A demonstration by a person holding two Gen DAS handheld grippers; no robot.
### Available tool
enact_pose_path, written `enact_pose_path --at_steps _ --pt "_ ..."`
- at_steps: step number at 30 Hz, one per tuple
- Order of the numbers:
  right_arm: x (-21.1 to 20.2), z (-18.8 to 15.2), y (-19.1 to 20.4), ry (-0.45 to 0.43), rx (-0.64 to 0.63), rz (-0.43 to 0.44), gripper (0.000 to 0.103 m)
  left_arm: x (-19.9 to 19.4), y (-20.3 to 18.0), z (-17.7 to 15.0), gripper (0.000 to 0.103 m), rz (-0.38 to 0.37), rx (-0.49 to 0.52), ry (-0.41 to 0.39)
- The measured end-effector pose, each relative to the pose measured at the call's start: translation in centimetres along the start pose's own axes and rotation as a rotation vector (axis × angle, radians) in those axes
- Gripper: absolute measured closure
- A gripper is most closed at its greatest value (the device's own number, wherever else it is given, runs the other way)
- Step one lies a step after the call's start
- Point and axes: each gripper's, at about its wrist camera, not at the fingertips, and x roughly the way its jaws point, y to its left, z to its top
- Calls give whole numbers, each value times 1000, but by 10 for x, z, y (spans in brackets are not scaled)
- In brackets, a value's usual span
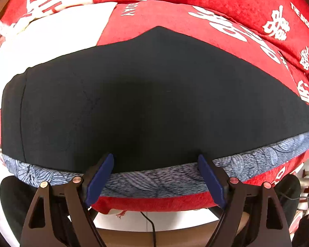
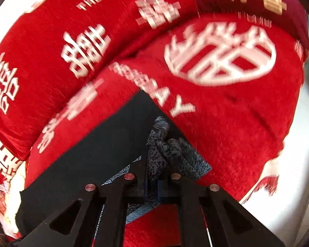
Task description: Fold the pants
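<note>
The pants (image 1: 154,94) are dark navy with a blue patterned waistband (image 1: 154,180) and lie flat on a red blanket. In the left wrist view my left gripper (image 1: 155,160) is open, its blue pads (image 1: 100,180) standing either side of the waistband at the near edge, empty. In the right wrist view my right gripper (image 2: 152,160) is shut on a bunched end of the patterned waistband (image 2: 164,148), at a corner of the dark pants (image 2: 96,154). The view is motion-blurred.
The red blanket (image 1: 175,20) with white characters covers the bed, and a red pillow or rolled cover (image 2: 92,30) lies behind. A white patch (image 1: 51,35) of the blanket is at the left. A black cable (image 1: 150,222) hangs below the bed edge.
</note>
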Motion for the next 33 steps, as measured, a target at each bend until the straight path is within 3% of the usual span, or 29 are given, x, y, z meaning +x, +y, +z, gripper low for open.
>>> enact_pose_path --at_steps 2,4,7,9,10,11,14,17,21,23,26,28,30,33 --pt "4 -1 1 8 -19 -31 97 3 0 0 18 4 0 10" --pt "28 -6 -6 92 0 -67 97 2 -3 0 18 23 16 3" --pt "23 -7 -1 76 -27 -110 97 -2 -3 -2 18 21 26 -12" --pt "26 -6 -1 104 -37 -167 77 -2 0 -2 18 22 13 -10" --pt "26 -4 -3 127 -33 -209 54 -4 2 -2 18 24 6 -14" --pt "22 -1 -5 134 -21 -256 45 -5 2 -2 18 30 3 -22" --pt "-16 2 6 -1 -40 -309 41 -10 -1 -1 18 70 8 -56" --pt "-40 -15 62 -51 -197 -192 27 -7 -19 -2 18 35 47 -47" --pt "-32 -99 182 122 -597 87 25 -8 -42 -15 18 31 176 -63" --pt "-29 -134 214 159 -697 152 25 -6 -35 -16 18 59 178 -67" --pt "-14 -177 248 217 -803 175 25 0 0 -14 11 52 106 -47" --pt "4 -192 249 240 -865 102 23 -5 19 -20 11 49 101 -70" --pt "1 -186 237 212 -847 98 20 -6 37 -29 11 142 107 -94" --pt "8 -158 201 216 -717 6 17 1 77 -40 10 146 12 -51"
